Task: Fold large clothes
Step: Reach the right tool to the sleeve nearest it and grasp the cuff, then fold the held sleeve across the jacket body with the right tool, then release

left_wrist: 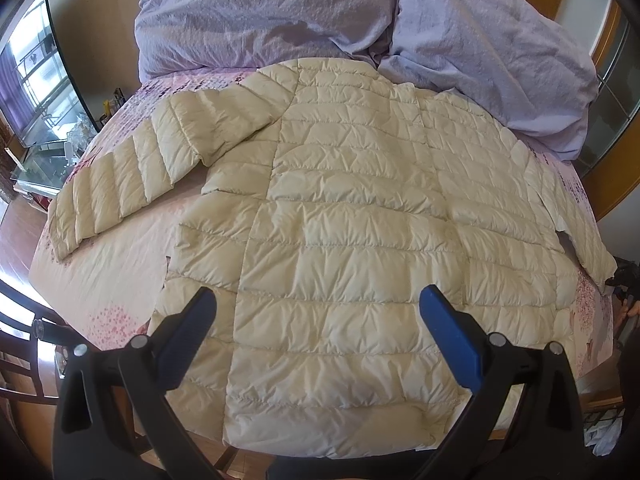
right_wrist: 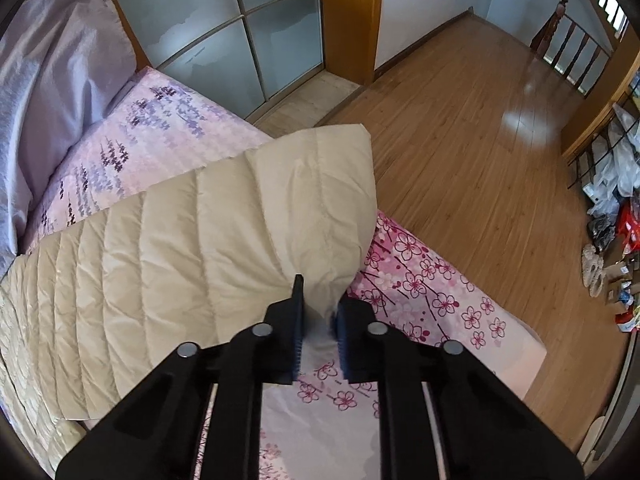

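A: What is the right claw (right_wrist: 318,304) doing?

B: Its two blue-padded fingers are pressed together on the cuff end of the puffer jacket's right sleeve (right_wrist: 224,220). The cream fabric bunches into a peak right between the pads.

A: And around that claw?

B: The sleeve runs away from it to the left and up, lying flat on the bed (right_wrist: 420,280), whose cover is printed with pink blossoms just to the claw's right and purple sprigs further up left. Beyond the bed edge, right of the claw, is wooden floor (right_wrist: 480,160); farther ahead, a frosted glass sliding door (right_wrist: 224,28).

A: The left claw (left_wrist: 318,308)?

B: Spread wide, nothing between its fingers. It hovers above the lower hem of the cream puffer jacket (left_wrist: 352,208), not touching it as far as I can tell.

A: Where does the jacket lie from there?

B: Spread flat ahead of the claw, hem nearest, collar farthest. One sleeve (left_wrist: 132,176) stretches out to the claw's far left; the other goes off to the right edge. Past the collar sit two lilac pillows (left_wrist: 256,16). A television (left_wrist: 36,92) stands well off to the left.
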`<control>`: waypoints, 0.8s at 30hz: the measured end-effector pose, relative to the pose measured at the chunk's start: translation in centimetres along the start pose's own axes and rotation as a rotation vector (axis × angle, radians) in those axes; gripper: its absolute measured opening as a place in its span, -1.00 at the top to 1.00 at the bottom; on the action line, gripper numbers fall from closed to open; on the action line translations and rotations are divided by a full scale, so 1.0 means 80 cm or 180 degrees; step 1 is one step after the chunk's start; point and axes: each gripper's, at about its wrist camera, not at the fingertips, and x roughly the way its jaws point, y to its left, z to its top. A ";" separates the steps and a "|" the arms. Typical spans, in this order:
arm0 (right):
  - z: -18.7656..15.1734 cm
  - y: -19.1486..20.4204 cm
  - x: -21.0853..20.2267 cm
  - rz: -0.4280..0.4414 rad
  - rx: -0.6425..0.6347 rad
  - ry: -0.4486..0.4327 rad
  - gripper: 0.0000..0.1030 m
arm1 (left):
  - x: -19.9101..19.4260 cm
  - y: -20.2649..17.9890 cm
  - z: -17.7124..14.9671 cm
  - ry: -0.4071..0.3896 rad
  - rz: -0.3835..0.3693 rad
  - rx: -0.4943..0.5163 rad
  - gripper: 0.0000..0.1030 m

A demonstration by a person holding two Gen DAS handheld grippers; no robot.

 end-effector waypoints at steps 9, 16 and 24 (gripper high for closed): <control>-0.010 0.086 -0.063 0.0106 -0.0553 -0.0387 0.83 | 0.002 0.023 0.005 0.0003 -0.0060 -0.0026 -0.96; -0.054 0.220 -0.114 0.0540 -0.1145 -0.0521 0.83 | 0.003 0.042 0.007 0.0002 -0.0142 -0.0035 -0.97; -0.153 0.360 -0.139 0.0946 -0.1802 -0.0363 0.83 | 0.010 0.080 0.005 0.0062 -0.0161 -0.0100 -0.97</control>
